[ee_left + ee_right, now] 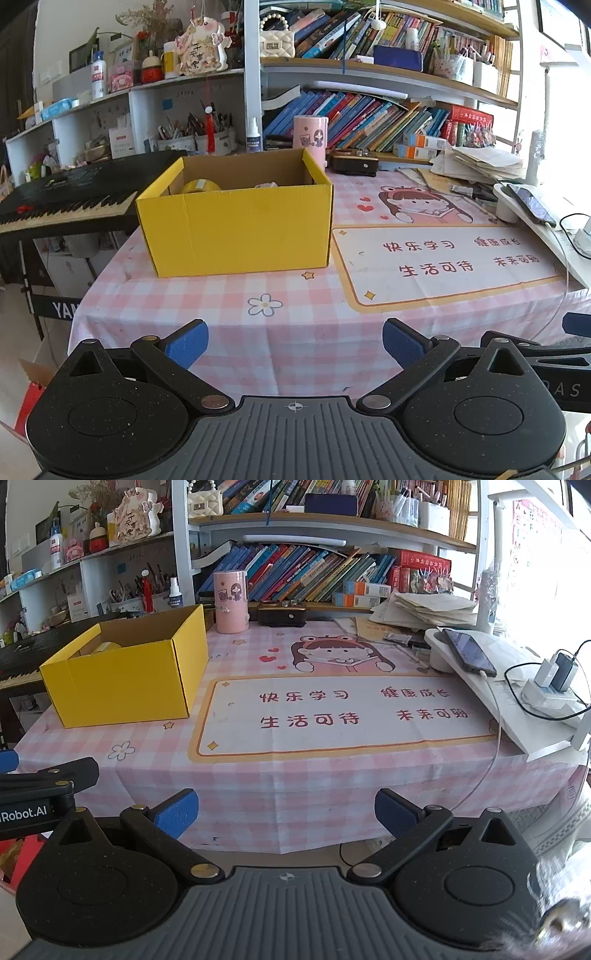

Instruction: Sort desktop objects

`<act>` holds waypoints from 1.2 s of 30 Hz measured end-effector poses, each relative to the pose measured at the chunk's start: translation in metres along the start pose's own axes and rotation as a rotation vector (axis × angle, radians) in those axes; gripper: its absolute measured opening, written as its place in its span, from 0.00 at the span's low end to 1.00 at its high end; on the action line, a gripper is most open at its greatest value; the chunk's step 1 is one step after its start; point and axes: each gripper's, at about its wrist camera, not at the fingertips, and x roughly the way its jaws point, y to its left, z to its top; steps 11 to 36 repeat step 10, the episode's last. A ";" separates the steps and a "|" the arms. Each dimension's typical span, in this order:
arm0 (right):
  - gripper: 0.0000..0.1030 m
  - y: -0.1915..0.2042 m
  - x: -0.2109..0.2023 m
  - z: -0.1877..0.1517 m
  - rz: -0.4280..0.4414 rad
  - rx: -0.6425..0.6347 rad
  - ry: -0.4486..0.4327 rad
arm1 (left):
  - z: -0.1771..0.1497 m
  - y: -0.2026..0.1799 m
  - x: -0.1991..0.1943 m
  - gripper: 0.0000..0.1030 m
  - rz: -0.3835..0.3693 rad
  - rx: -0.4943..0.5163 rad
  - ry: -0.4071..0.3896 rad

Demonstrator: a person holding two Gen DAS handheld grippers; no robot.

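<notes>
An open yellow cardboard box [236,229] stands on the pink checked tablecloth [295,310] at the table's left; it also shows in the right wrist view [125,686]. Inside it I see a yellow roll [199,185] and a small pale object [266,184]. My left gripper [295,343] is open and empty, held back near the table's front edge, facing the box. My right gripper [286,812] is open and empty at the front edge, right of the left one [37,786].
A pink cylinder [229,602] and a dark case [282,614] stand at the back by the bookshelf. A phone [469,657] lies on a white board at the right beside a charger [554,679] and paper stacks [424,609]. A keyboard piano [70,199] sits left of the table.
</notes>
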 end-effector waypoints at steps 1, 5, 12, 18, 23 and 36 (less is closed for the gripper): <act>1.00 0.000 0.000 0.000 0.002 0.000 0.002 | 0.000 0.000 0.001 0.99 0.002 -0.002 0.003; 1.00 0.000 0.003 0.001 0.006 -0.006 0.009 | 0.000 0.003 0.002 0.99 -0.006 -0.020 0.000; 1.00 -0.001 0.008 0.002 0.004 -0.004 0.024 | 0.000 0.002 0.005 0.99 -0.004 -0.020 0.009; 1.00 -0.001 0.008 0.002 0.004 -0.004 0.024 | 0.000 0.002 0.005 0.99 -0.004 -0.020 0.009; 1.00 -0.001 0.008 0.002 0.004 -0.004 0.024 | 0.000 0.002 0.005 0.99 -0.004 -0.020 0.009; 1.00 -0.001 0.008 0.002 0.004 -0.004 0.024 | 0.000 0.002 0.005 0.99 -0.004 -0.020 0.009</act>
